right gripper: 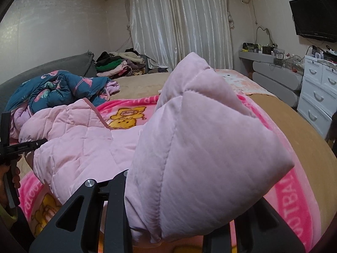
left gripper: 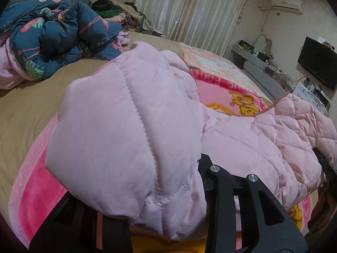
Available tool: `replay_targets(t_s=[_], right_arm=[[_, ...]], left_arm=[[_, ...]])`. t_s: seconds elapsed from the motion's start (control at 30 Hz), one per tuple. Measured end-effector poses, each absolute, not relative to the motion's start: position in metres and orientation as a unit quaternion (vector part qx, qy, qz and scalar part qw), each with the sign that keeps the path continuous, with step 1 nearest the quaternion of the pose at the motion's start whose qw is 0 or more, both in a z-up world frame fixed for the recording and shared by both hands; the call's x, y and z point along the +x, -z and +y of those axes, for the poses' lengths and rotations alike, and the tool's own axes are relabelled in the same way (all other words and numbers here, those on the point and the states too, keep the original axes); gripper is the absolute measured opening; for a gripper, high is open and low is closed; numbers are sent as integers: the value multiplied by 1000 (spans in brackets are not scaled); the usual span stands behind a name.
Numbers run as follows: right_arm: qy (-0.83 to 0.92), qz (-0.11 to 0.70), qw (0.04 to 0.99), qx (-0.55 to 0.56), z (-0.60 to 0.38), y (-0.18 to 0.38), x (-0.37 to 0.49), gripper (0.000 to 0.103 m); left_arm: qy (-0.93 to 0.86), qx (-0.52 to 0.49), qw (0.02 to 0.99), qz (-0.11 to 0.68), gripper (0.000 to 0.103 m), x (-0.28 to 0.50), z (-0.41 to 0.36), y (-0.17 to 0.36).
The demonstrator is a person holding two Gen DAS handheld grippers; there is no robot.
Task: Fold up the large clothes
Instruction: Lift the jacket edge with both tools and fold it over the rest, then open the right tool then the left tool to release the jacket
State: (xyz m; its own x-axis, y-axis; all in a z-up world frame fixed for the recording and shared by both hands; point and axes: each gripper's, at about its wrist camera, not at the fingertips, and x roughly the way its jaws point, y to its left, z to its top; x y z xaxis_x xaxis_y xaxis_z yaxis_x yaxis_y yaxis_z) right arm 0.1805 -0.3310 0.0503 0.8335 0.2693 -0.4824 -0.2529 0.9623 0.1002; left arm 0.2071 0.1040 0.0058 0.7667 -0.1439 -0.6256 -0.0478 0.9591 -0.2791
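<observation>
Pinches a thick fold of the pink quilted garment [left gripper: 126, 126] in the left gripper [left gripper: 168, 217], fingers drawn close on the padding, tips buried under the puffed cloth. Pinches a matching fold in the right gripper [right gripper: 181, 223] the same way, jaws narrow, cloth bulging up and over them. Holds both folds raised above the near part of the pink cartoon blanket [right gripper: 128, 113], apparently to clear the blanket and carry the edge across in one piece. Lets the remainder of the garment sag between the two grippers and rest on the blanket's middle, trimmed edge curving past the yellow cartoon figure. Sets the grippers apart along the blanket's near edge, probably to stretch the hem straight for a clean crease. Looks like mid-fold: edge lifted, not yet laid down. Calls for lowering both folds together onto the part lying on the blanket, edges matched before release. Risks a lopsided fold, bulky padding slipping. Beyond the blanket's far left corner, a crumpled blue flamingo duvet [left gripper: 59, 35], out of the way.
</observation>
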Motion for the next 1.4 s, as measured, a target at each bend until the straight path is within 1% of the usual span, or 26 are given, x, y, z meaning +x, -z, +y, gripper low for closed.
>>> replay_targets(t_s=[0.4, 0.6, 0.7, 0.77, 0.8, 0.83, 0.87, 0.9, 0.93, 0.97, 1.03, 1.1, 1.13, 1.2, 1.27, 1.3, 1.37, 1.4], right_arm=[[-112, 300, 945, 65, -347, -15, 150, 26], [-83, 339, 929, 126, -359, 12, 145, 32], [-69, 367, 908, 188, -373, 25, 148, 43], [-61, 380, 892, 235, -385, 33, 149, 53], [-59, 385, 886, 253, -388, 37, 149, 56], [-54, 390, 880, 267, -392, 40, 148, 63], [-46, 394, 876, 275, -393, 43, 147, 68], [-41, 396, 875, 276, -394, 44, 145, 70], [-33, 398, 876, 271, -394, 43, 143, 77], [-24, 399, 877, 266, -394, 42, 141, 85], [-8, 403, 880, 252, -392, 38, 139, 93], [-1, 406, 880, 245, -391, 37, 136, 95], [6, 408, 881, 240, -390, 37, 134, 99], [15, 411, 882, 230, -388, 36, 131, 99], [21, 414, 881, 226, -389, 36, 126, 99], [23, 415, 881, 224, -388, 36, 124, 99], [26, 416, 882, 218, -386, 34, 121, 99], [29, 417, 883, 215, -385, 32, 119, 99]], left_arm=[[21, -117, 928, 353, 30, 173, 102, 18], [18, -120, 924, 363, 36, 169, 106, 33], [19, -123, 923, 364, 39, 166, 107, 38], [20, -126, 923, 364, 41, 164, 108, 41], [20, -127, 922, 364, 42, 163, 108, 42], [20, -128, 922, 364, 43, 162, 108, 43], [21, -129, 922, 364, 44, 162, 108, 44], [21, -130, 922, 364, 44, 161, 109, 45], [21, -132, 921, 365, 44, 161, 109, 46], [20, -134, 921, 365, 45, 161, 110, 46], [19, -135, 921, 366, 46, 160, 111, 47], [18, -135, 920, 367, 48, 159, 110, 46], [17, -133, 920, 367, 49, 159, 110, 46], [17, -135, 919, 370, 52, 157, 110, 46], [15, -137, 917, 373, 59, 154, 111, 46], [15, -137, 917, 375, 60, 153, 112, 45], [13, -138, 915, 378, 69, 149, 113, 45], [12, -139, 914, 380, 70, 147, 115, 45]])
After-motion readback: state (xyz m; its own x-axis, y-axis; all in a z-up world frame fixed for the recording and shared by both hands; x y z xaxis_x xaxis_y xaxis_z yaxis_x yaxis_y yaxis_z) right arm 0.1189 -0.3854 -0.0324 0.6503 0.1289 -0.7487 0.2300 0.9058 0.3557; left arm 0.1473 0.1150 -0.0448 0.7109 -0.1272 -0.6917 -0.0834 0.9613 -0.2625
